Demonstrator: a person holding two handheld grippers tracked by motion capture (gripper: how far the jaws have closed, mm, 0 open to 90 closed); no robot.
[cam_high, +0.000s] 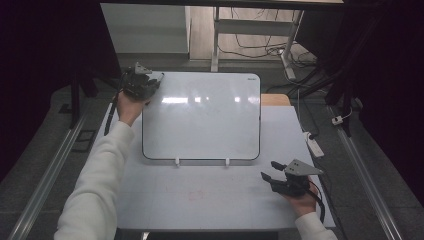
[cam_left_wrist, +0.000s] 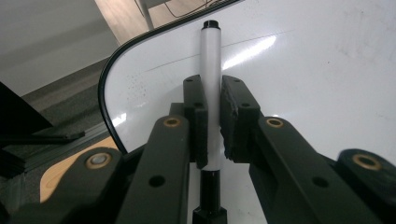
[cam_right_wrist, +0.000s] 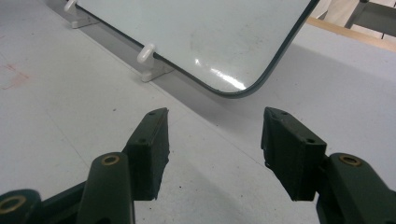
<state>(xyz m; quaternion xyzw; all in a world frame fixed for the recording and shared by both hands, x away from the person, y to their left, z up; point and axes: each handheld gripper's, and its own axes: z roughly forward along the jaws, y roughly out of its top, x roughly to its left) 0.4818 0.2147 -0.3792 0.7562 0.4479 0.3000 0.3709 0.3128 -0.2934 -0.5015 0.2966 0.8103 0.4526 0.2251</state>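
Two pads of our left gripper clamp the white marker, its long axis running past them toward the whiteboard, tip probably just short, while our right gripper stands open well apart.

White board, white marker

The marker is white with a black cap; the whiteboard is glossy white, black-edged; the surface is pale grey.
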